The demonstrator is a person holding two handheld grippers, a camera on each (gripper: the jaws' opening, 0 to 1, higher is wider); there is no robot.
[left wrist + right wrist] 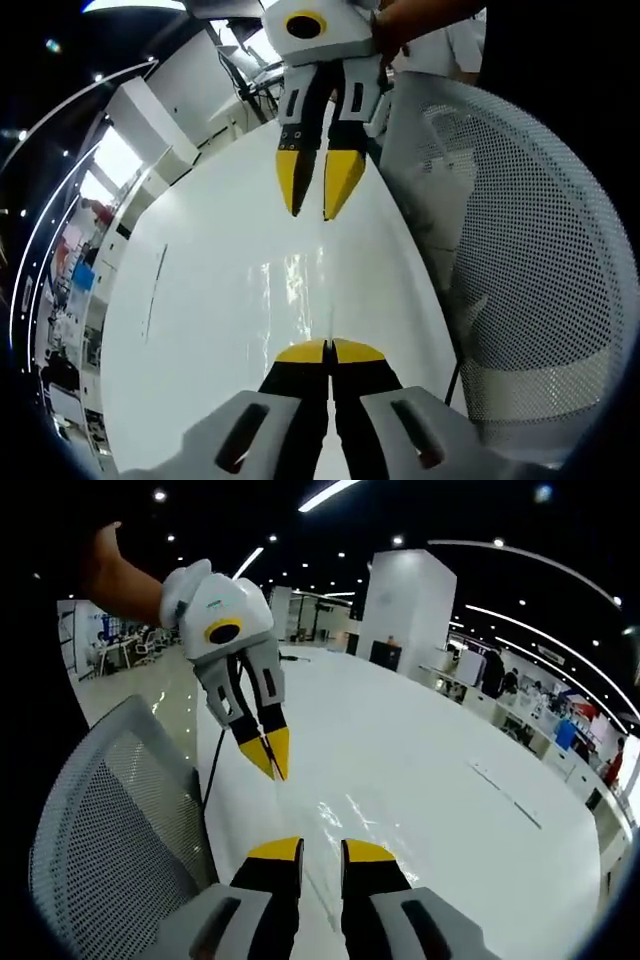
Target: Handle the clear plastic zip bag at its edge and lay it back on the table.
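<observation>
Left gripper [329,352] closed, perhaps pinching clear bag [300,285], right gripper [318,200] parted, white table [200,300]

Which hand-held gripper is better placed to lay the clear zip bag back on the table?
Left, probably. The left hand-held gripper is shut, seemingly on the clear zip bag at its edge, above the white table. The right hand-held gripper is open, holding nothing.
</observation>
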